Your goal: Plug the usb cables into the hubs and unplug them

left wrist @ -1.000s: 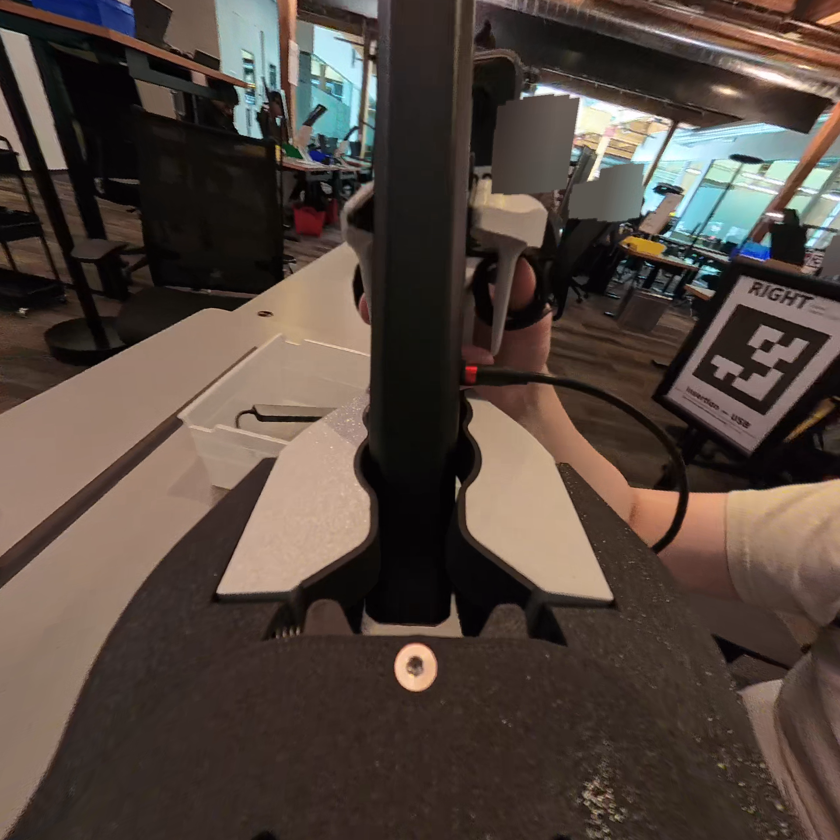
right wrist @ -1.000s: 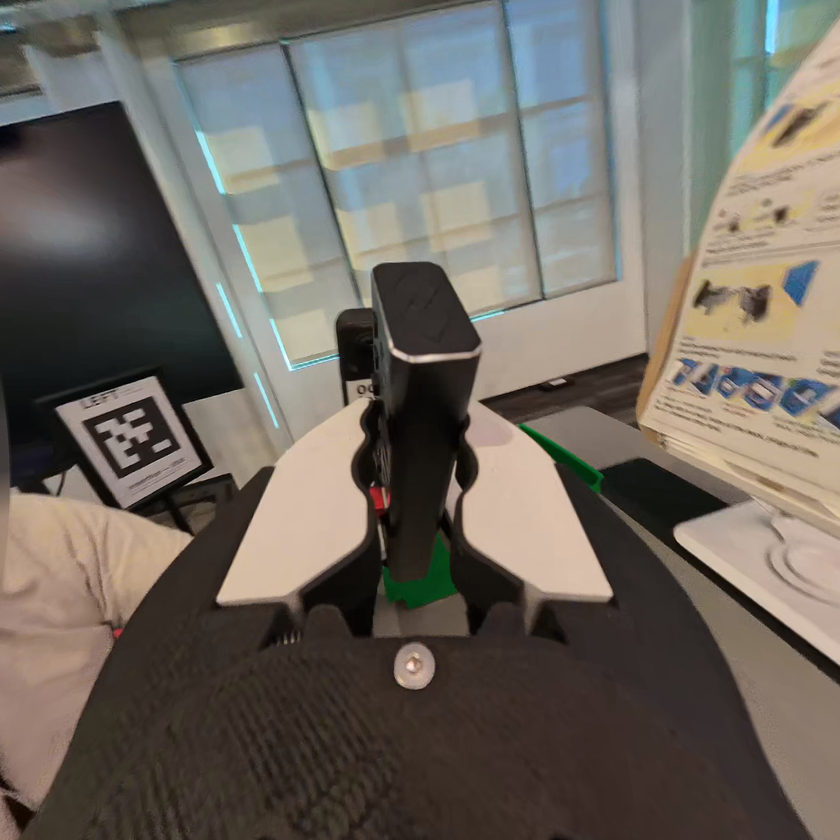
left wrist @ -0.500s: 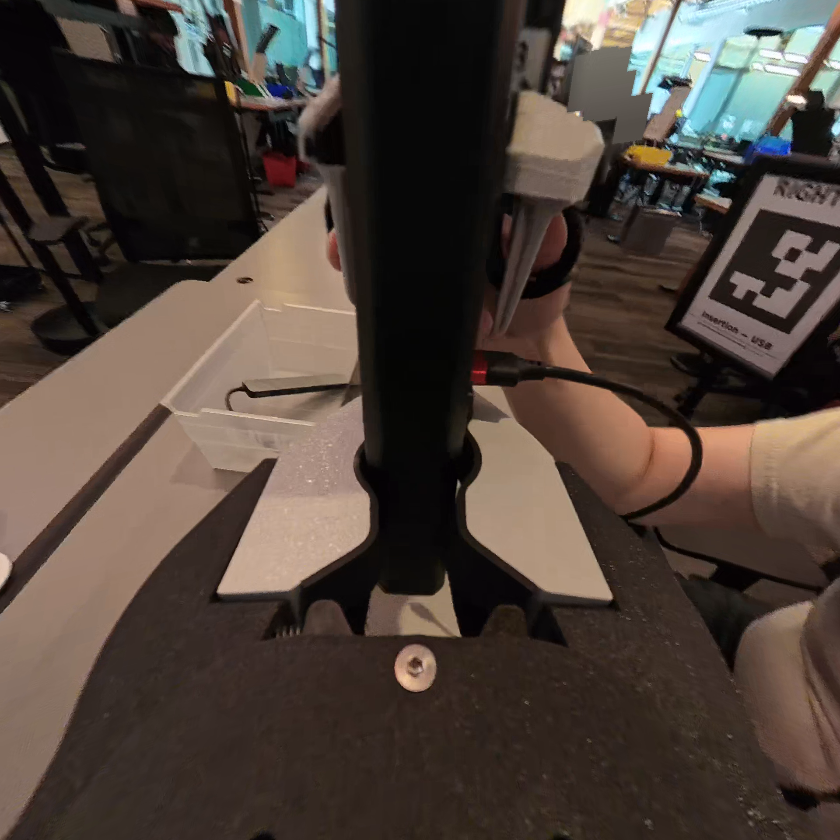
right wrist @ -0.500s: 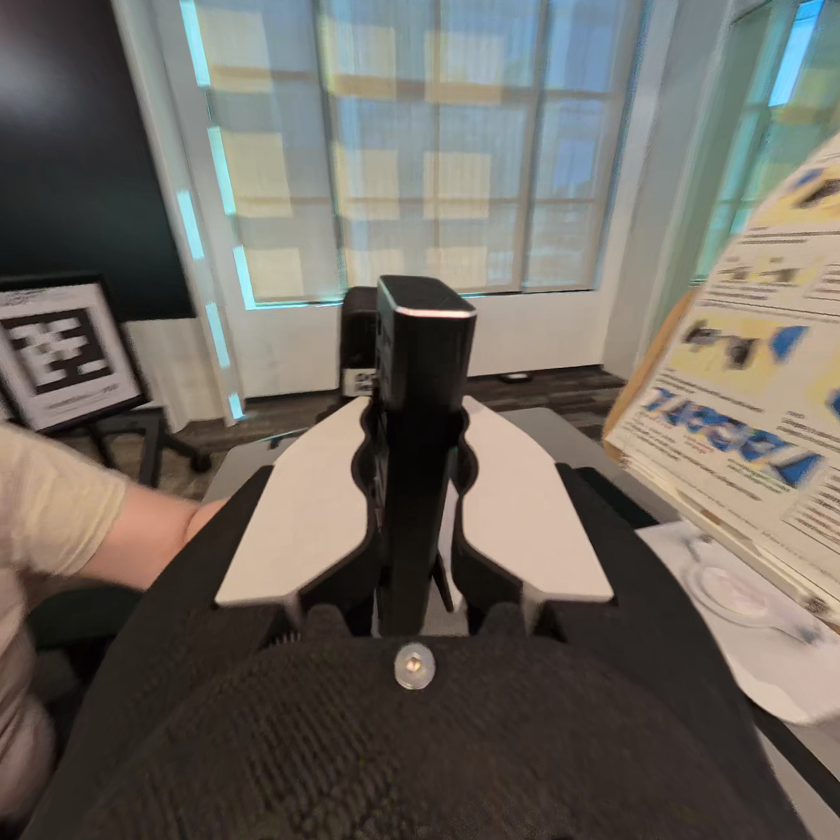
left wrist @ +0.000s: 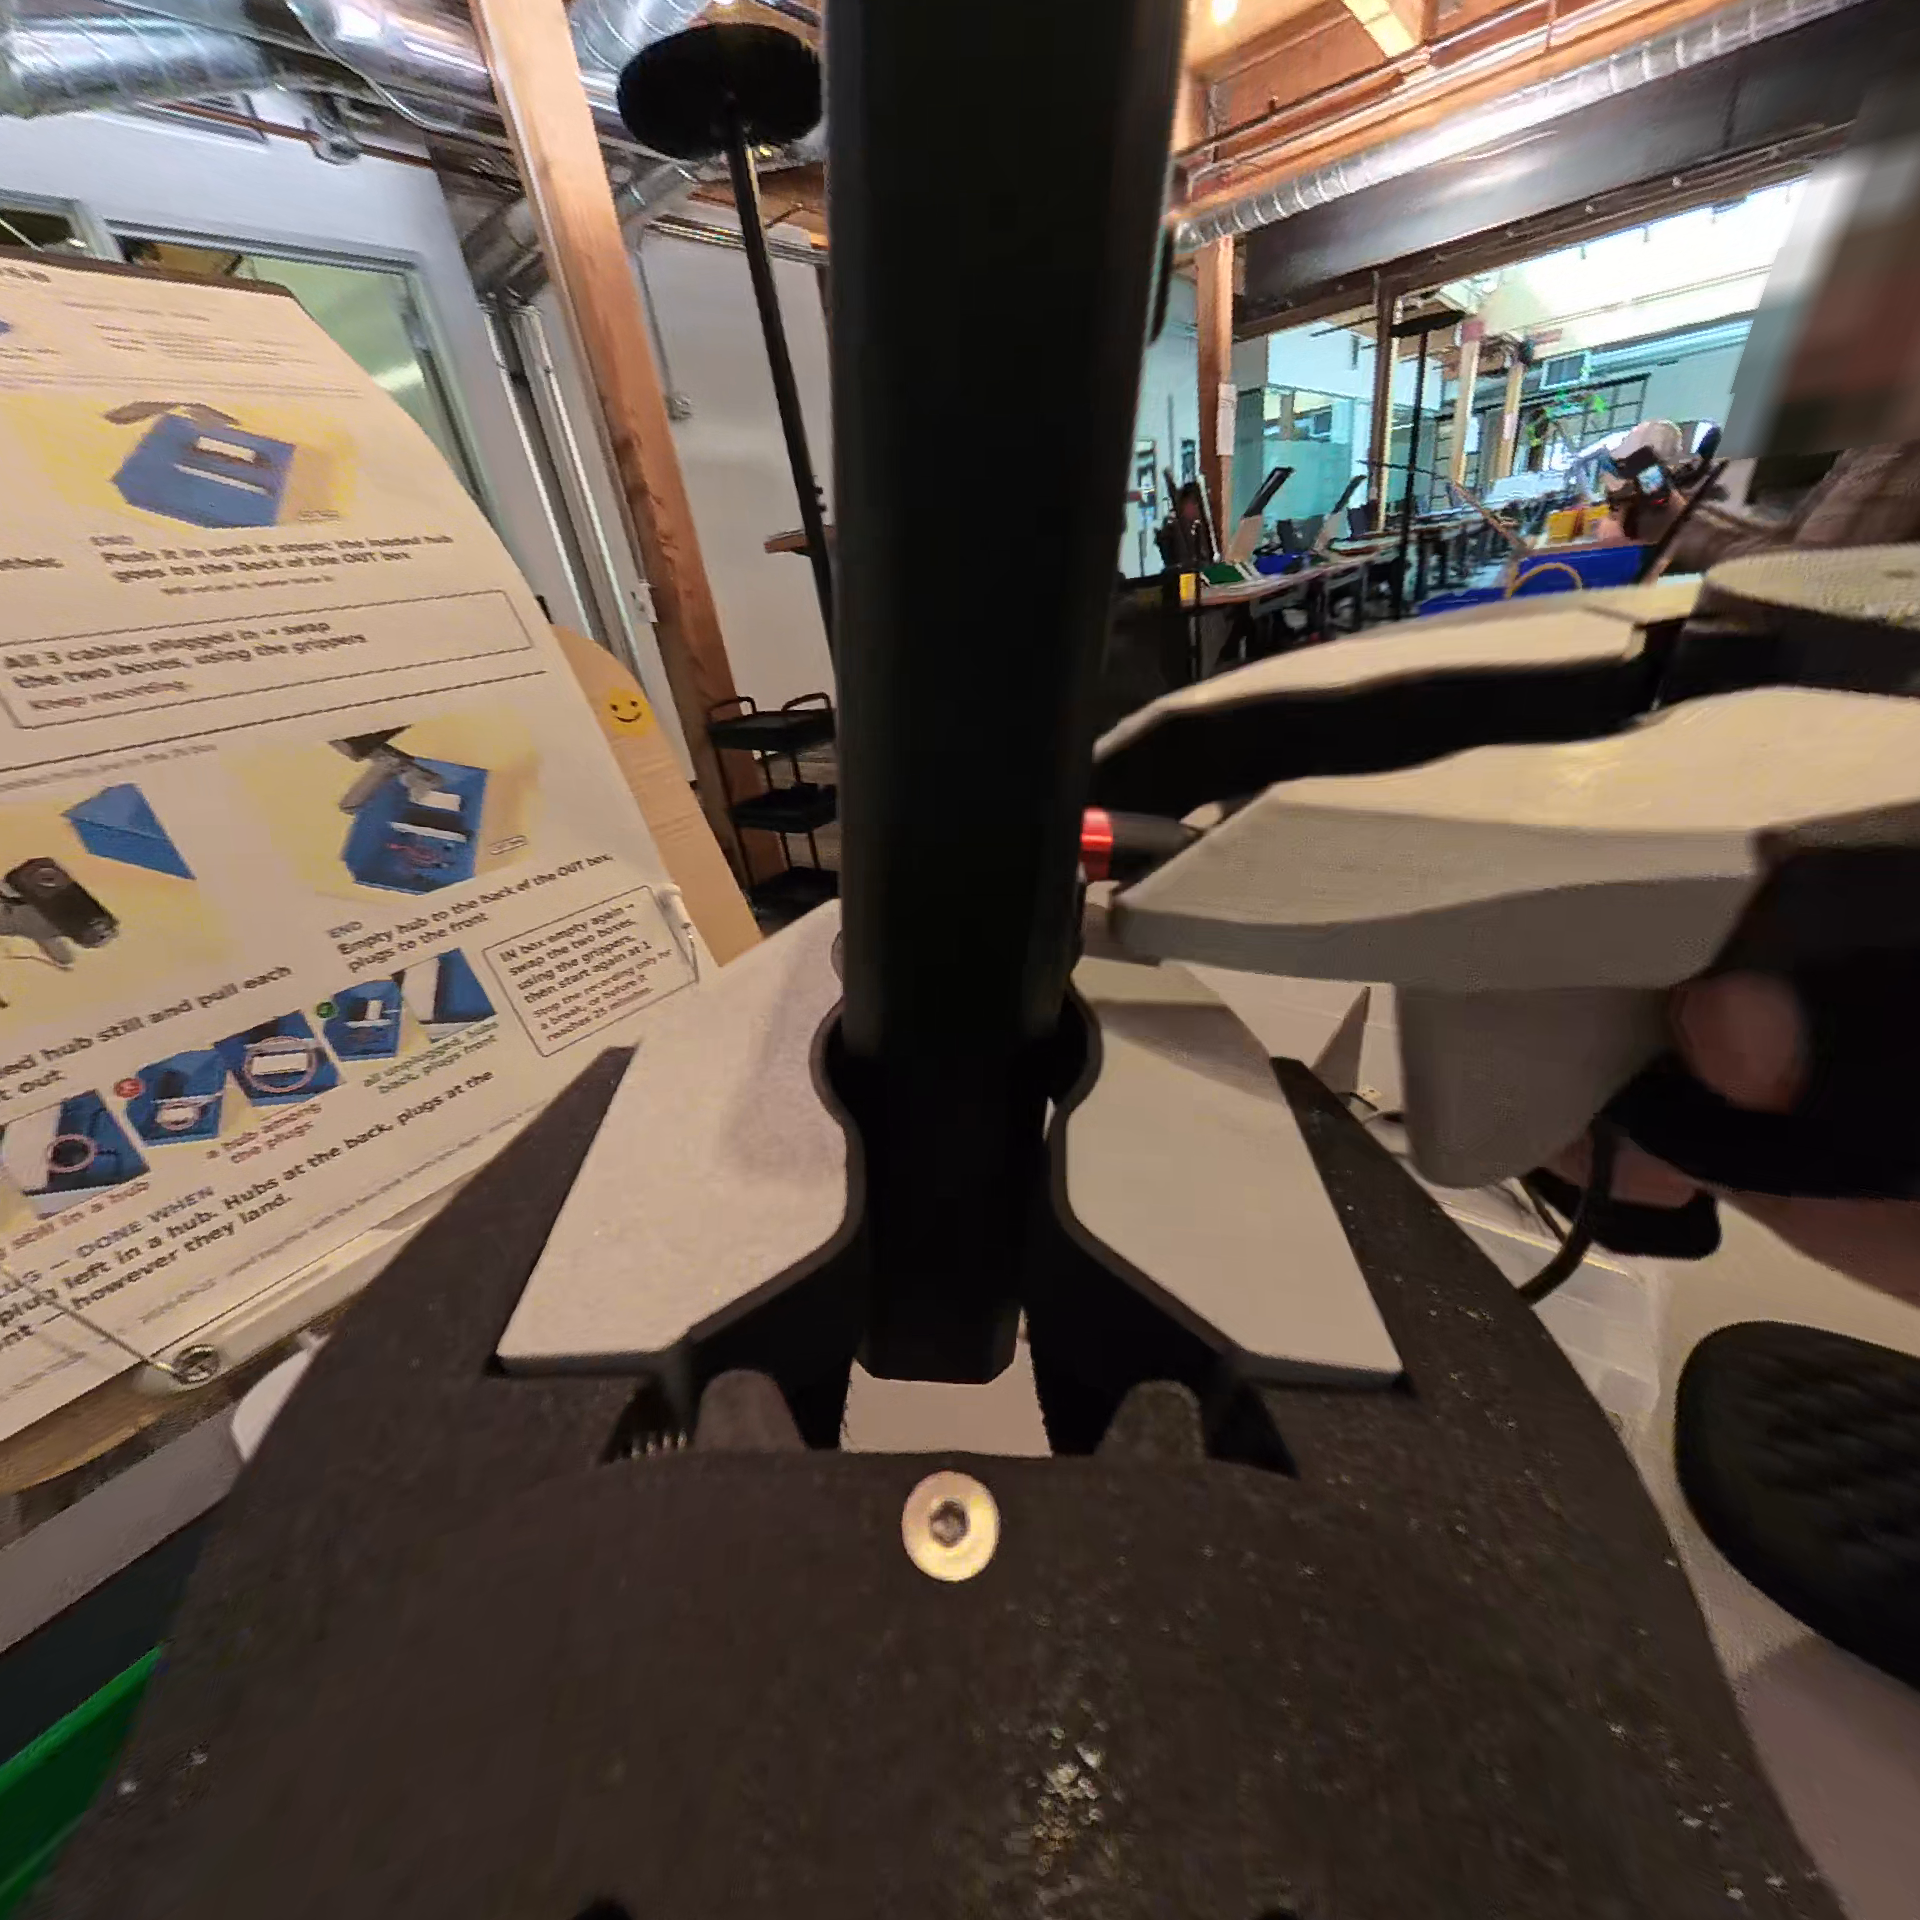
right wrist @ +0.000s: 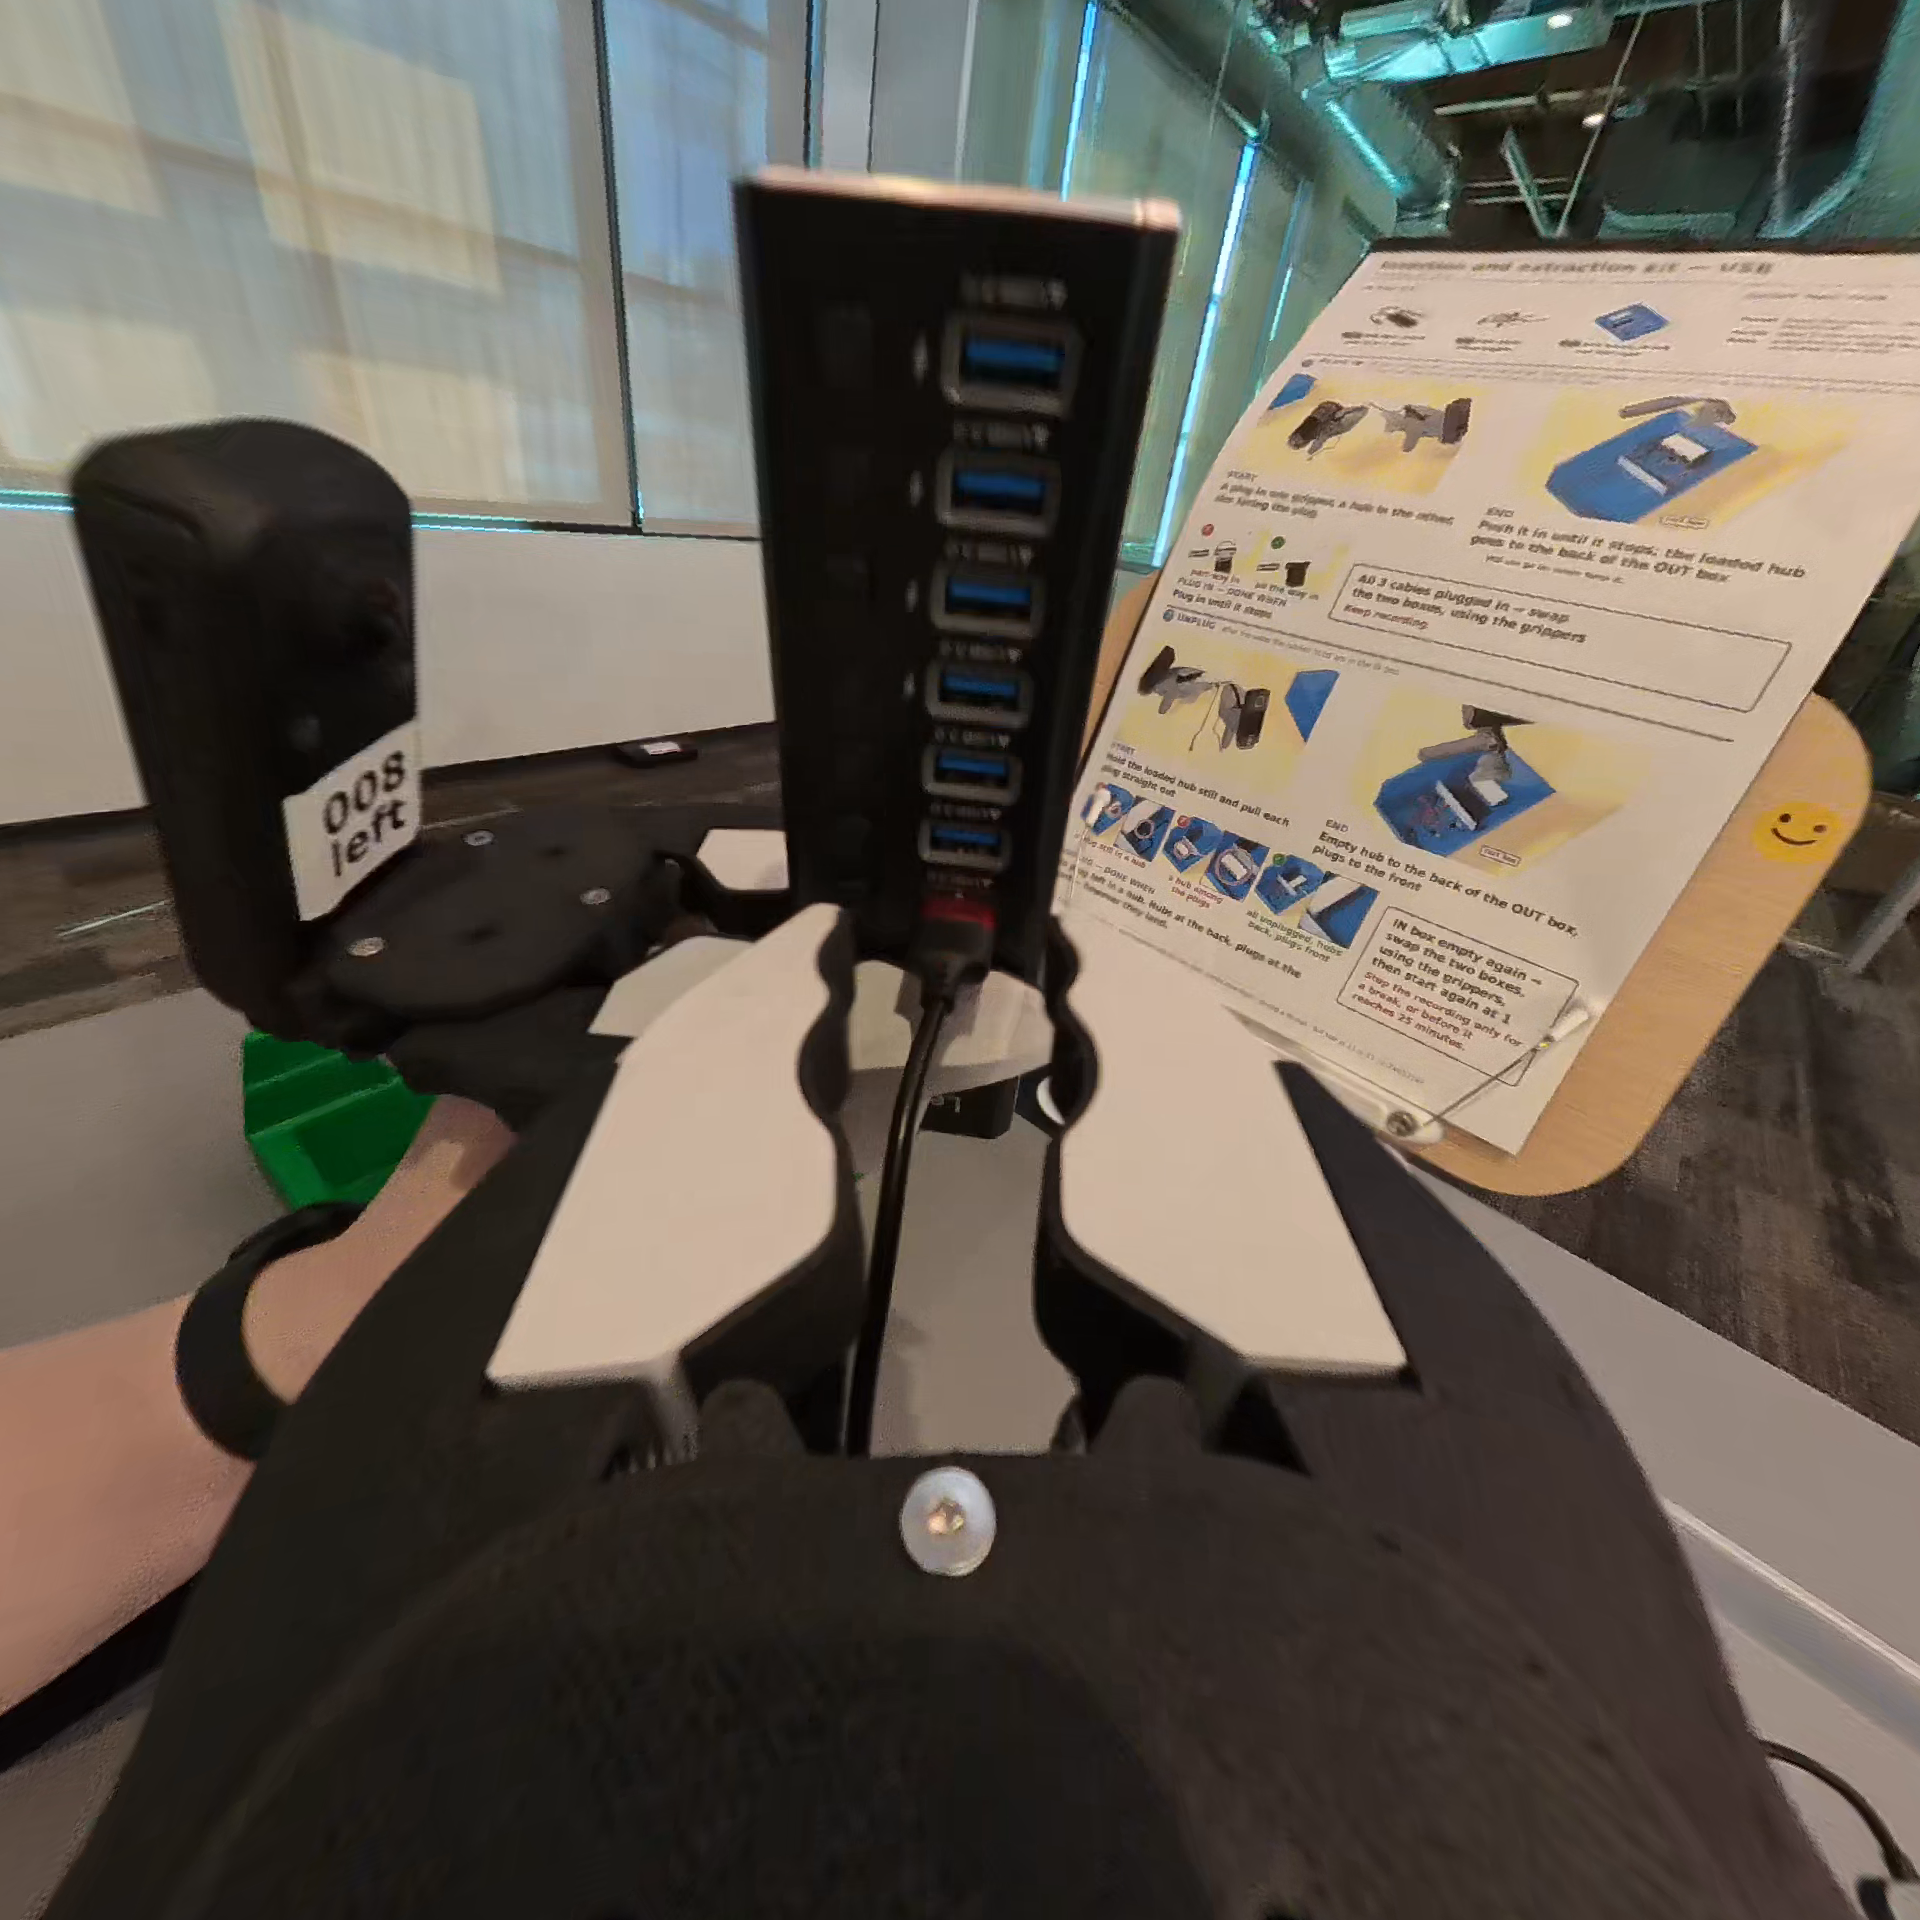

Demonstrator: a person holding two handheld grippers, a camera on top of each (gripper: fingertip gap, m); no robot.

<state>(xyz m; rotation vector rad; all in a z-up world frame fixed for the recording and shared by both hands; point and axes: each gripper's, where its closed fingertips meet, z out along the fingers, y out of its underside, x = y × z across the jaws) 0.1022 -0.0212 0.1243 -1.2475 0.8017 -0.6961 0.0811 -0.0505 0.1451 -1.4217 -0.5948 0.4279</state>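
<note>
Black hub (right wrist: 940, 561) stands upright, clamped by left gripper (left wrist: 956, 1049); right gripper (right wrist: 951, 997) fingers spread around the red-collared plug (right wrist: 956, 930) seated in its lowest port. Clench, then pull straight out.

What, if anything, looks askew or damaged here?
Nothing stands out. The black USB hub stands upright, clamped in the left gripper. The red-collared plug sits straight in its bottom port, between the right gripper's open fingers. The instruction sheet leans on its stand.
</note>
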